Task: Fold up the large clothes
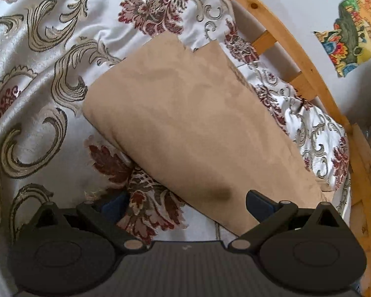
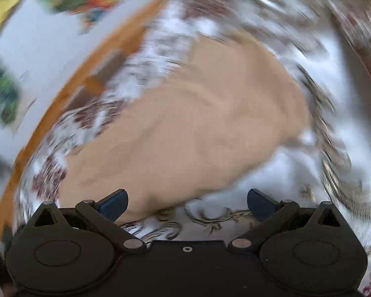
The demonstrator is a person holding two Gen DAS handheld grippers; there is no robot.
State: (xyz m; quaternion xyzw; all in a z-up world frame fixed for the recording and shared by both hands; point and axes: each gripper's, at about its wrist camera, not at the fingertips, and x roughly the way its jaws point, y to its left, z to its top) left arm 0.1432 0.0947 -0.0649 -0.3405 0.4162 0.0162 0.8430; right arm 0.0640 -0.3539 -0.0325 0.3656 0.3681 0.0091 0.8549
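Presently both the left gripper (image 1: 185,203) and right gripper (image 2: 186,204) stand wide open, holding nothing; the folded tan cloth garment (image 1: 185,128) lying near the wooden bed rail (image 1: 296,49) could slump unfolded if snagged.

- My left gripper (image 1: 186,206): matte black linkage arms, dark blue fingertip pads, tan round pivot pins, ribbed grey body.
- My right gripper (image 2: 188,204): same black build, one small centre screw.
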